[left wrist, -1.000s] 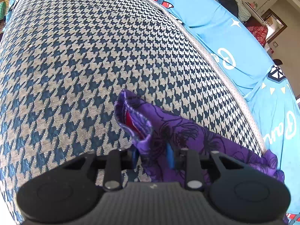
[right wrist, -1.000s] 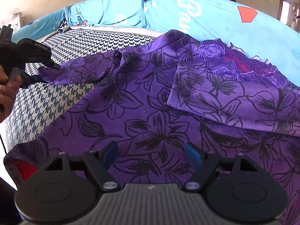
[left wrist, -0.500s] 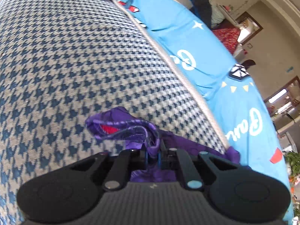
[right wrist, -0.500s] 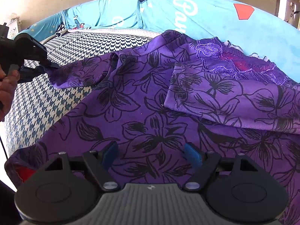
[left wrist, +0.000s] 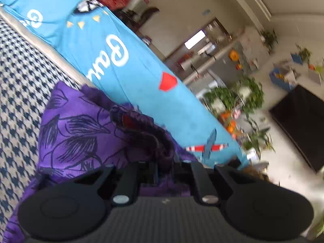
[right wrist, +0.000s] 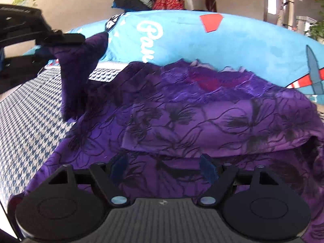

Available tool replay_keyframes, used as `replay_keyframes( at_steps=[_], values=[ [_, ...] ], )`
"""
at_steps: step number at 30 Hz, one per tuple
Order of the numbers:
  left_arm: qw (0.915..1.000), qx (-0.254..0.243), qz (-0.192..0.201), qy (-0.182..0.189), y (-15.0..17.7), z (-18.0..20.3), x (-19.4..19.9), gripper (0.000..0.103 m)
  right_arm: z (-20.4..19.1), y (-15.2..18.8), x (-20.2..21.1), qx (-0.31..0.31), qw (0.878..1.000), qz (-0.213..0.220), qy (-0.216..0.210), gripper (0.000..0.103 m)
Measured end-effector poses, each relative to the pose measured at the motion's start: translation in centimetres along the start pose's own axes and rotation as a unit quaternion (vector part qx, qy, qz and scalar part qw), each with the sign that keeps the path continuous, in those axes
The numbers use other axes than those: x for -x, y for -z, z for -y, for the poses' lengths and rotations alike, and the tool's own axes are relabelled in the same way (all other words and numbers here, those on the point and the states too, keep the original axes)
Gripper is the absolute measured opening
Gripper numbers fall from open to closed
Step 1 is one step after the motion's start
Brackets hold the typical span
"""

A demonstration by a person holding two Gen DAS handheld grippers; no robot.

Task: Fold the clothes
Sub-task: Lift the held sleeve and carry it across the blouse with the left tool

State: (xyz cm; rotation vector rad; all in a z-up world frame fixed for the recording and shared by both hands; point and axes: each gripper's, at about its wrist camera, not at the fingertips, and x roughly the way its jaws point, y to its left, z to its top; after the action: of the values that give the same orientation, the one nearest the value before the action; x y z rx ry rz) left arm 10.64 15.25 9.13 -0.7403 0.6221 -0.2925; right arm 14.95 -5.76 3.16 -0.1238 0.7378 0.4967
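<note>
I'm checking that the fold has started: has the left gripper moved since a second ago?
Yes. The left gripper, shut on the purple sleeve, has risen off the houndstooth cover toward the blue sheet.

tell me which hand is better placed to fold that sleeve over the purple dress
Left. Its tongs are already shut on the purple sleeve, lifted off the houndstooth cover. The right tongs hover open over the dress body, gripping nothing.

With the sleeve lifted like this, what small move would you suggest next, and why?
Probably carry the left tool across and lay the sleeve onto the purple garment: it is shut on the sleeve's end, which hangs above the houndstooth cover.
</note>
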Motion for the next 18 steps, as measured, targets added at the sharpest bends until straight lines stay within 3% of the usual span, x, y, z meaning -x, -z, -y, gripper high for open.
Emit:
replay_keyframes(
  at_steps=[1, 5, 9, 14, 18],
  values=[
    [0.9996, -0.018, -0.017, -0.01, 0.9, 0.6, -0.5, 0.01, 1.2, -0.4, 0.4, -0.018, 1.0, 0.007, 0.005, 0.078],
    [0.9948, -0.061, -0.063, -0.052, 3.8, 1.1, -1.9, 0.041, 5.8, -1.3, 1.6, -0.118, 0.993, 0.026, -0.001, 0.078],
    [0.9957, -0.028, -0.066, -0.058, 3.5, -1.2, -1.3, 0.067, 8.1, -1.5, 1.9, -0.194, 0.979, 0.04, -0.041, 0.078],
    [0.9972, 0.016, -0.018, -0.07, 1.5, -3.8, 0.9, 0.079, 6.9, -1.5, 0.7, -0.191, 0.977, 0.029, -0.089, 0.078],
    [0.9941, 0.064, 0.01, -0.088, 0.4, -5.6, 2.2, 0.082, 5.1, -1.4, -0.6, -0.148, 0.985, 0.011, -0.083, 0.078]
  ],
)
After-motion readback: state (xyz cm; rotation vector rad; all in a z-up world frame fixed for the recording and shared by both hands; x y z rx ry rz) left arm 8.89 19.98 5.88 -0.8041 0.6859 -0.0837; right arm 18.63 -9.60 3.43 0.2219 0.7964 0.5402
